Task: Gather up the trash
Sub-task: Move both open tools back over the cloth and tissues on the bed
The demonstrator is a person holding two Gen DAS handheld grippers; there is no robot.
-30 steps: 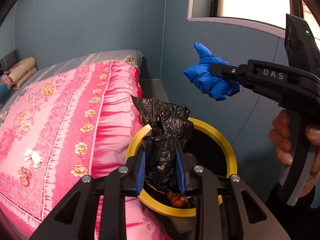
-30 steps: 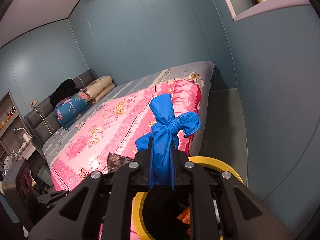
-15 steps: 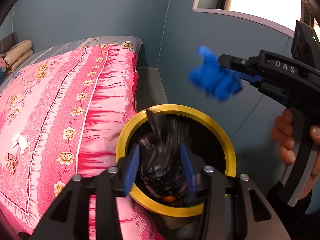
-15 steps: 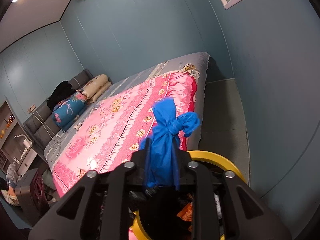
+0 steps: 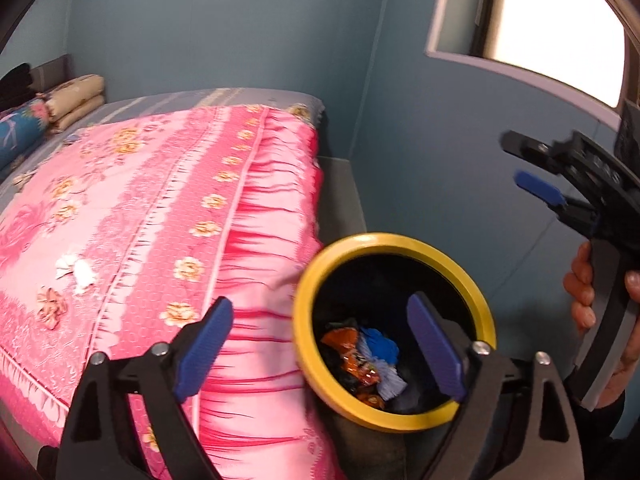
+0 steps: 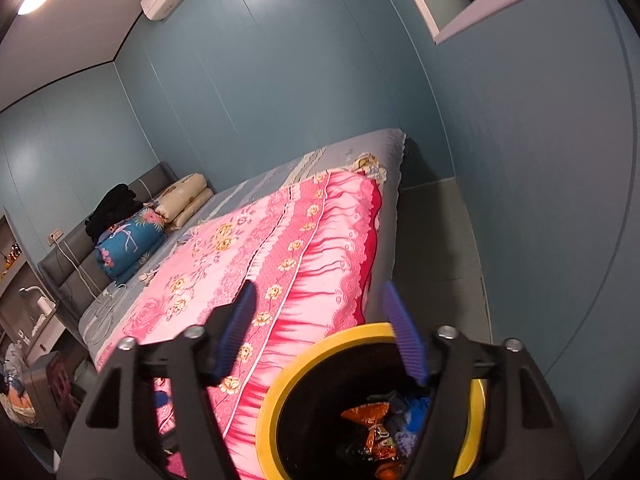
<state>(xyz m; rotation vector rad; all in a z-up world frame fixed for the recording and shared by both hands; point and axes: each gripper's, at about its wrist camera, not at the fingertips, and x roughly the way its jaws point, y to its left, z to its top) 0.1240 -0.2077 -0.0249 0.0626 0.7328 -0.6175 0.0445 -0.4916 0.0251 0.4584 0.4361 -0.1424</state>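
Observation:
A black trash bin with a yellow rim stands on the floor beside the bed. Inside lie an orange wrapper, blue trash and pale purple paper. My left gripper is open and empty over the bin's left rim. My right gripper is open and empty above the bin; it also shows in the left wrist view at the right, held by a hand. A small white crumpled scrap lies on the pink quilt.
The bed with a pink flowered quilt fills the left. Pillows and folded bedding lie at the headboard. A blue-grey wall and window sill are right of the bin. A narrow grey floor strip runs between bed and wall.
Both grippers opened. The black bag left my left gripper and the blue bag left my right gripper; both dropped into the bin. The right gripper pulled back to the right.

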